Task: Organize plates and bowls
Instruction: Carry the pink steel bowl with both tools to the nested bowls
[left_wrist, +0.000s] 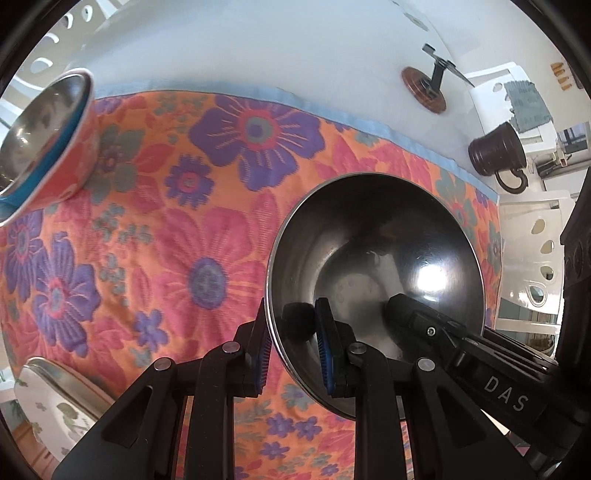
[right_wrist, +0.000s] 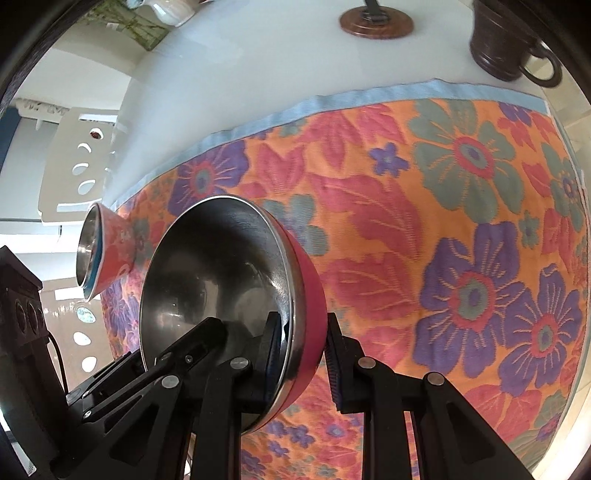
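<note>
Steel-lined pink bowl (right_wrist: 229, 306) sits between the 2 grippers above the floral cloth (right_wrist: 443, 221), each straddling its rim from an opposite side. To lift it well, both should likely pinch evenly and rise together, keeping it level toward the smaller floral bowl (left_wrist: 48, 140). The left gripper (left_wrist: 291, 354) has its fingers partly spread, 1 pad inside, 1 outside, with a visible gap. The right gripper (right_wrist: 303, 358) looks similarly loose around the rim; firm contact cannot be told.
</note>
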